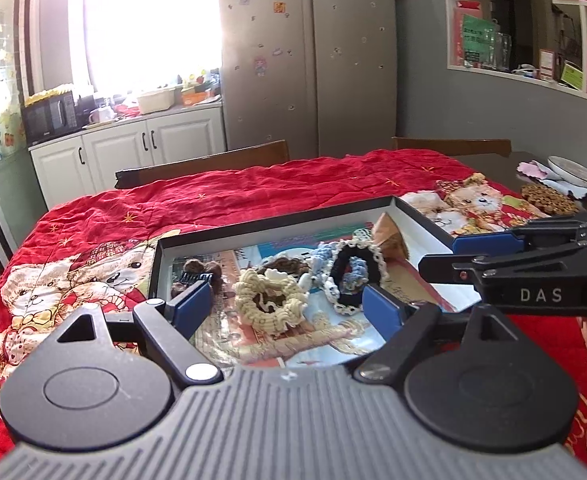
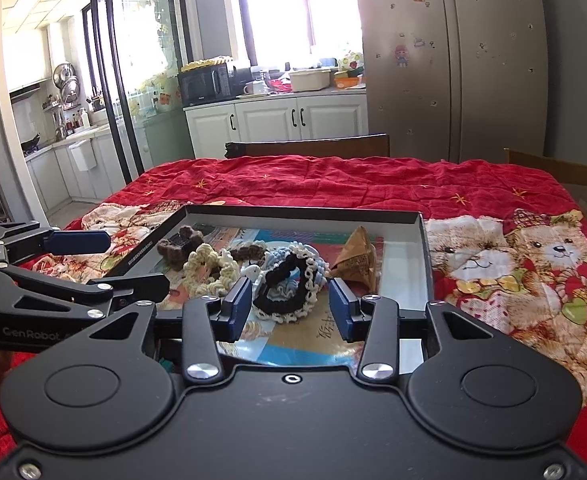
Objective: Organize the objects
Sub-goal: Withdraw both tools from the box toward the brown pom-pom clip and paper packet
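A shallow black box lid lies on the red bear quilt and holds several hair ties: a cream scrunchie, a black one with white lace trim, a light blue one, a brown hair clip, and a tan folded packet. My left gripper is open and empty, over the near edge by the cream scrunchie. My right gripper is open and empty, its fingers either side of the black scrunchie.
The red quilt covers the table. Wooden chair backs stand behind it. At the far right lie a plate and a brown patterned mat. Kitchen cabinets and a fridge are beyond.
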A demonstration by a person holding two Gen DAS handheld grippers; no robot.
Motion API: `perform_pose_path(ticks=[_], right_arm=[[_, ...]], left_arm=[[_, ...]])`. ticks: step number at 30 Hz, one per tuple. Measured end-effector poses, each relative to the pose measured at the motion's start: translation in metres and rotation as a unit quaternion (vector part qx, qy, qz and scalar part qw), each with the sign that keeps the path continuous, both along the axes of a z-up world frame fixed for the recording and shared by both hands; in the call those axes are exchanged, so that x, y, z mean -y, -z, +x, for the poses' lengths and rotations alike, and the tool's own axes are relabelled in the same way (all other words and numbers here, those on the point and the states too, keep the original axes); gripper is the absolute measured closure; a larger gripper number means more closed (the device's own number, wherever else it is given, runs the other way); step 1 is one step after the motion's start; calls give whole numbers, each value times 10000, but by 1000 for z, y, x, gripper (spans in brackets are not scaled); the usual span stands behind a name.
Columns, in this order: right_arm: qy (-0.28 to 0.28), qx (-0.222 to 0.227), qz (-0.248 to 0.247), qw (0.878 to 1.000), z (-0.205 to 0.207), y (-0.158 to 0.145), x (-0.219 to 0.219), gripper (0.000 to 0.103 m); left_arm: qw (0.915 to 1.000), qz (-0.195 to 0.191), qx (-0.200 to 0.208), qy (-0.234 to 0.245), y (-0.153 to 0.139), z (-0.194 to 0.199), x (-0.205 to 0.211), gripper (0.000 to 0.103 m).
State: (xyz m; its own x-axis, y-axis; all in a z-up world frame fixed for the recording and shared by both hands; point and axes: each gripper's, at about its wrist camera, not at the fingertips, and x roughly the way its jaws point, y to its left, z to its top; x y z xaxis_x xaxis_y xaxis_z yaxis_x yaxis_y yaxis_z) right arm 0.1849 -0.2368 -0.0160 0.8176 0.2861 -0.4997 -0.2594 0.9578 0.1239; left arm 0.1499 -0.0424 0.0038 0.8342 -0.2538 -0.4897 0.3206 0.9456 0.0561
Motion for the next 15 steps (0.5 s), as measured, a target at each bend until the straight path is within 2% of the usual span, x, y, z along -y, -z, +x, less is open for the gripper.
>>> perform_pose_path(ticks=[15], right_arm=[[51,-66,-306,9995,-48,1,14,61]], left_arm=[[9983,128,-50,569,9,-35,12,13]])
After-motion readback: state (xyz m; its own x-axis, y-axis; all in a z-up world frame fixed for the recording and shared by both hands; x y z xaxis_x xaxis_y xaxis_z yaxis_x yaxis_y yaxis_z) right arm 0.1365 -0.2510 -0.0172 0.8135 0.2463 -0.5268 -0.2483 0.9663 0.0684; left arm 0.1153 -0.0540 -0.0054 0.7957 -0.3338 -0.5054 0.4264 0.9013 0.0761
